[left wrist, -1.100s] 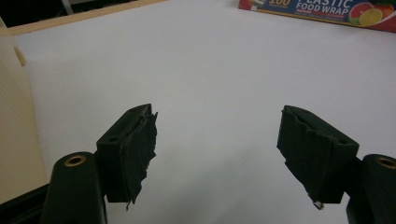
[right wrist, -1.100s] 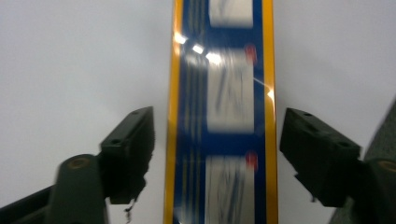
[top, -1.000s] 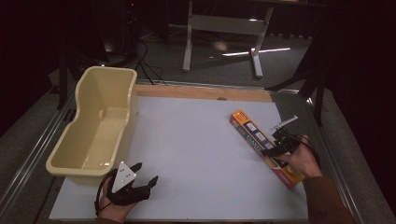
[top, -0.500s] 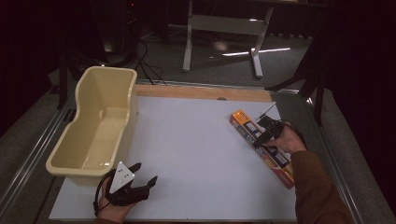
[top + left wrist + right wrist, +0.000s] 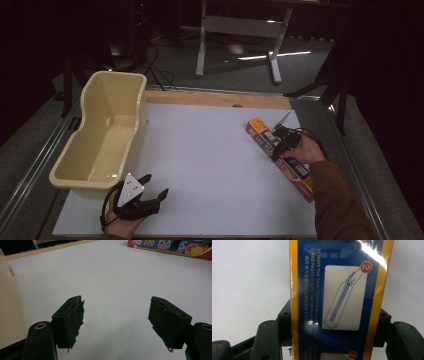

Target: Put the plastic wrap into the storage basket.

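- The right gripper [image 5: 278,143] has just been closing and is now clamping the long wrap box [image 5: 280,159] across its width, likely for lifting; the box is lying flat near the table's [image 5: 210,145] right edge.
- The left gripper [image 5: 150,196] is waiting with jaws apart beside the cream tub [image 5: 80,160], probably the destination.

- Left gripper [image 5: 152,195] sat low at near-left of table, held in left hand [image 5: 120,222]; grey plate on top, jaws pointing fwd & toward the right.
- Its jaws stood wide apart w/ nothing between, pads [image 5: 75,320] frayed.
- Right gripper [image 5: 278,144] at far right, in right hand [image 5: 302,150], forearm & brown sleeve [image 5: 340,205] coming up from btm edge.
- Its jaws had just been closing; they were clamped on either side of the box [image 5: 337,300].
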